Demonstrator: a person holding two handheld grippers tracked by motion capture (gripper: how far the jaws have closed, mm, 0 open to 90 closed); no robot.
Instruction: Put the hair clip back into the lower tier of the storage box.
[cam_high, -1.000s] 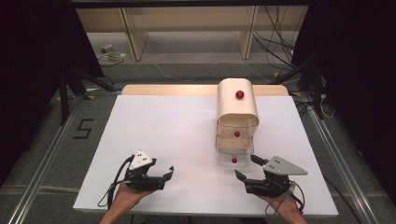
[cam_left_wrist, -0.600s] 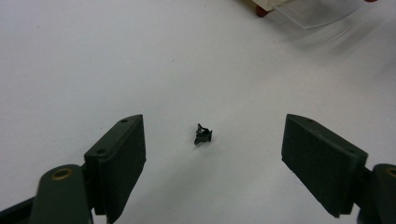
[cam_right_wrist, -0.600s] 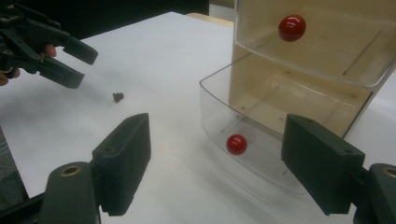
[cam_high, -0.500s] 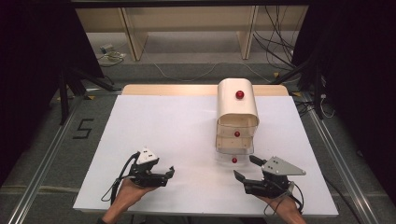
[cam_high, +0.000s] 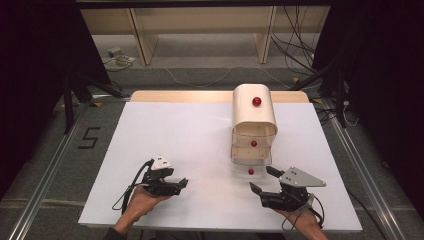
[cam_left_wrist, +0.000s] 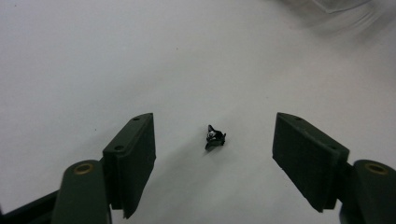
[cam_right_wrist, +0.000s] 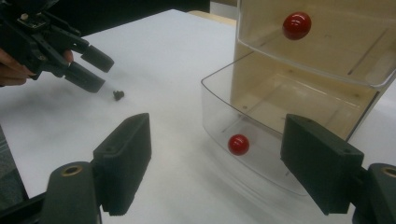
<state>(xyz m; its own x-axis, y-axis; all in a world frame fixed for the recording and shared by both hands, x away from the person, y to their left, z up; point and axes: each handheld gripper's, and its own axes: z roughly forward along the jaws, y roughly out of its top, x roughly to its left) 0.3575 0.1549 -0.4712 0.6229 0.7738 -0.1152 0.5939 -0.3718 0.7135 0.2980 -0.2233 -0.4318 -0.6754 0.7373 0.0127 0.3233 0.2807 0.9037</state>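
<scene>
Your white bench (cam_high: 200, 130) carries a small drawer cabinet (cam_high: 253, 125), its lowest clear drawer (cam_right_wrist: 243, 126) pulled out just ahead of your right hand-held gripper (cam_high: 261, 180), whose jaws stand spread and empty. Your left hand-held gripper (cam_high: 184, 183) has been narrowing, still apart, around a tiny black clip (cam_left_wrist: 214, 137) lying untouched between its jaws.

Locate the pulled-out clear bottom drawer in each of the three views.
High view: bottom drawer right of centre, jutting from the cabinet toward the person.
Left gripper view: blurred clear corner at the top right edge.
Right gripper view: centre right, its red knob between the jaws.
Shared landmark: the white table.
</scene>
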